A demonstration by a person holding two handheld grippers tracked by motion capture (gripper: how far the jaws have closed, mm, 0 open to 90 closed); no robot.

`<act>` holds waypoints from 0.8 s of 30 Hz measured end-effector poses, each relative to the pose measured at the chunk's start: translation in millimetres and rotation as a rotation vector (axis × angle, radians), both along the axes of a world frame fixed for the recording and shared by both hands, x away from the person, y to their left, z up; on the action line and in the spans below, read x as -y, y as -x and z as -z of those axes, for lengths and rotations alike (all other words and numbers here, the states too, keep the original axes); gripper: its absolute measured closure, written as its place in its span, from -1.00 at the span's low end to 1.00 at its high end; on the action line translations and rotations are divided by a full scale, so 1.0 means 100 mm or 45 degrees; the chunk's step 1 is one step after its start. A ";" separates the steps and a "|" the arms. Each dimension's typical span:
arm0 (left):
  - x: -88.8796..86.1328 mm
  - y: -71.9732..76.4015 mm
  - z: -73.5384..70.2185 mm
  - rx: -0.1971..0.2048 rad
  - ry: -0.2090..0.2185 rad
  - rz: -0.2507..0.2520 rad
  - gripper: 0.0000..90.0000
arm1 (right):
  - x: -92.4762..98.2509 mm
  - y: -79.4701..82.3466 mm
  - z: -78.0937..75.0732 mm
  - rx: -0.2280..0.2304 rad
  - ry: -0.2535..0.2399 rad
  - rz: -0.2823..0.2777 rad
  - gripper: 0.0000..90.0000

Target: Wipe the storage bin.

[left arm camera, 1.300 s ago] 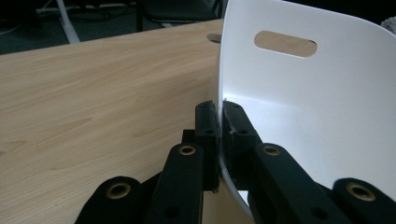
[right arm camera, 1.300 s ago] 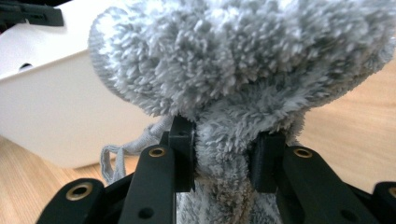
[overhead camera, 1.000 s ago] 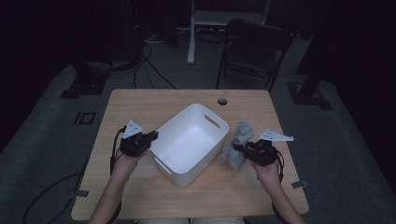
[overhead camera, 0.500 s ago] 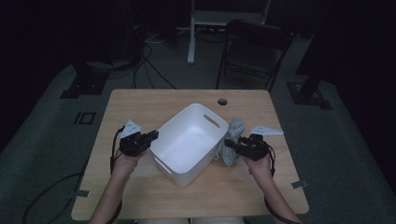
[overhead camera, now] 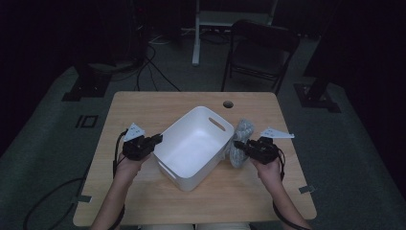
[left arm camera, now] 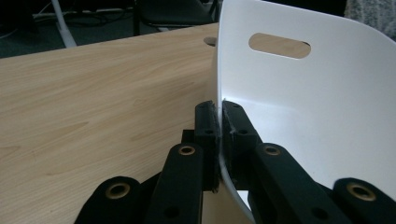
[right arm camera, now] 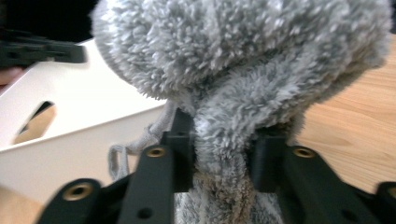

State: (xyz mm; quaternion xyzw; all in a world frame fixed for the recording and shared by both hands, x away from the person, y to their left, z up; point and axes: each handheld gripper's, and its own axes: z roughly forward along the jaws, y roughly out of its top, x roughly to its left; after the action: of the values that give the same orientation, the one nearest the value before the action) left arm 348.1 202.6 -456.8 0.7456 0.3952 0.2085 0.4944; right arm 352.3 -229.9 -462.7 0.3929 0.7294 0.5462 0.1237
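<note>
**Left clamped on bin rim, right pinching grey fleece beside bin**

Left gripper point(overhead camera: 154, 142): jaws closed tight on the near-left wall of the white bin point(overhead camera: 191, 143). Left gripper view confirms it, the thin white rim point(left arm camera: 219, 140) sits pinched between the two black pads, one pad outside the wall, one inside. No visible gap.

Right gripper point(overhead camera: 241, 146): jaws have just been closing, with the fuzzy grey fabric item point(overhead camera: 242, 136) between them. In the right gripper view a bunched neck of the fleece point(right arm camera: 224, 140) runs between the pads and they press on it from both sides; the bulk of it point(right arm camera: 243, 51) puffs out above the jaws. A thin grey cord point(right arm camera: 135, 144) hangs off its left side. Jaws only partly closed, the fabric fills the gap.

Where things are:
- Bin sits angled near the middle of the wooden table point(overhead camera: 143, 105), handle slot point(overhead camera: 217, 124) on its far-right wall. Inside looks empty.
- Grey fleece is outside the bin, just beside its right wall, on the tabletop. Whether it touches the wall I can't tell.
- Round hole in the tabletop point(overhead camera: 228, 104) just behind the bin.
- Folding chair point(overhead camera: 261, 52) behind the table
</note>
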 end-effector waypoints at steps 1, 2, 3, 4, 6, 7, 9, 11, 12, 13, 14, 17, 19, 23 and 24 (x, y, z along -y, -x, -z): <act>-0.01 -0.01 0.00 -0.005 0.008 0.006 0.91 | -0.02 0.00 -0.01 0.002 0.034 0.021 0.54; -0.02 -0.01 0.00 -0.007 0.015 0.015 0.91 | -0.04 -0.01 -0.01 0.016 0.042 0.030 0.54; -0.02 -0.02 0.01 -0.009 0.029 0.022 0.90 | -0.05 -0.01 -0.01 0.019 0.032 0.029 0.55; -0.02 -0.02 0.01 -0.009 0.031 0.025 0.90 | -0.07 -0.02 -0.01 0.018 0.025 0.033 0.55; -0.03 -0.03 0.01 -0.008 0.033 0.032 0.90 | -0.08 -0.03 0.00 0.021 0.020 0.041 0.55; -0.03 -0.03 0.01 -0.007 0.032 0.036 0.90 | -0.09 -0.04 0.02 0.016 0.021 0.042 0.55; -0.03 -0.04 0.01 -0.011 0.040 0.046 0.90 | -0.09 -0.04 0.04 0.012 0.019 0.046 0.55; -0.02 -0.04 0.01 -0.004 0.019 0.051 0.90 | -0.11 -0.07 0.08 -0.010 0.042 0.063 0.54; -0.02 -0.04 0.01 -0.009 0.017 0.056 0.90 | -0.11 -0.07 0.08 -0.010 0.042 0.063 0.54; -0.01 -0.04 0.01 -0.008 0.009 0.063 0.90 | -0.13 -0.09 0.12 -0.028 0.061 0.070 0.54; -0.01 -0.04 0.01 -0.008 0.009 0.063 0.90 | -0.13 -0.09 0.12 -0.028 0.061 0.070 0.54; 0.00 -0.05 0.01 -0.005 0.000 0.070 0.90 | -0.16 -0.12 0.19 -0.059 0.073 0.079 0.54; 0.00 -0.05 0.01 -0.003 -0.005 0.072 0.90 | -0.18 -0.15 0.26 -0.087 0.099 0.089 0.54; 0.01 -0.06 0.02 0.002 -0.008 0.076 0.90 | -0.18 -0.18 0.32 -0.112 0.109 0.089 0.54; 0.01 -0.06 0.02 0.004 -0.010 0.074 0.90 | -0.18 -0.19 0.34 -0.123 0.114 0.091 0.54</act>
State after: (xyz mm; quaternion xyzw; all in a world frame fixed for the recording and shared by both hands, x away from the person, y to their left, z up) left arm 353.9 201.2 -458.9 0.7584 0.3717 0.1966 0.4980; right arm 370.9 -211.7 -496.8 0.4386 0.7438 0.4886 0.1254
